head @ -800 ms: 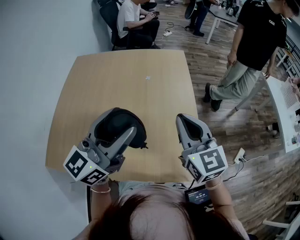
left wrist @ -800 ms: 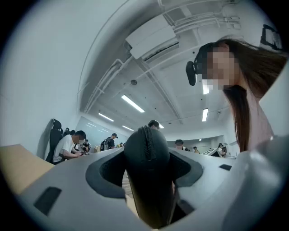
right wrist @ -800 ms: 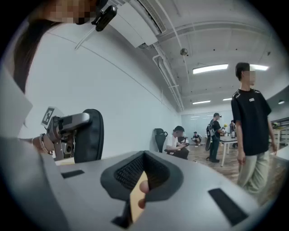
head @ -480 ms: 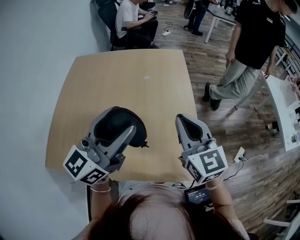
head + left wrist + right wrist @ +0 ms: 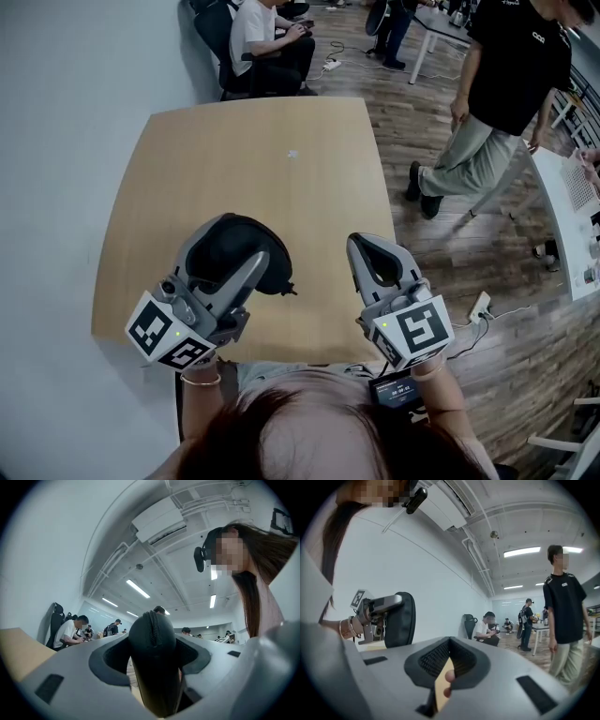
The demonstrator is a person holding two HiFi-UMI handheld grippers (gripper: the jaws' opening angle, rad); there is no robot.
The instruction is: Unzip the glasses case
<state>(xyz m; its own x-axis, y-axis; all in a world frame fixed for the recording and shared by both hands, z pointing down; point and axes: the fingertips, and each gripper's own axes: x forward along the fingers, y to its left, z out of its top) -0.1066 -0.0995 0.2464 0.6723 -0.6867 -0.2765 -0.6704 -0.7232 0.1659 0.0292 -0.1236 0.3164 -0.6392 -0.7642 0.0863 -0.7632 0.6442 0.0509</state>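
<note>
The black glasses case [image 5: 223, 257] is held above the near edge of the wooden table [image 5: 262, 178], with my left gripper [image 5: 246, 242] shut on it. In the left gripper view the case [image 5: 152, 663] stands upright between the jaws, its closed zipper [image 5: 151, 627] running over the top. A small zipper pull [image 5: 292, 292] sticks out at the case's right end. My right gripper [image 5: 372, 248] hovers to the right of the case, apart from it, its jaws pressed together on nothing. From the right gripper view the case [image 5: 400, 619] and the left gripper show at the left.
A small white scrap [image 5: 293, 155] lies on the far part of the table. A seated person [image 5: 267, 37] is beyond the table's far edge. Another person [image 5: 506, 94] stands on the wood floor to the right. A white wall runs along the left.
My right gripper has shifted slightly to the left, toward the case. The left gripper and the case have stayed almost still.
</note>
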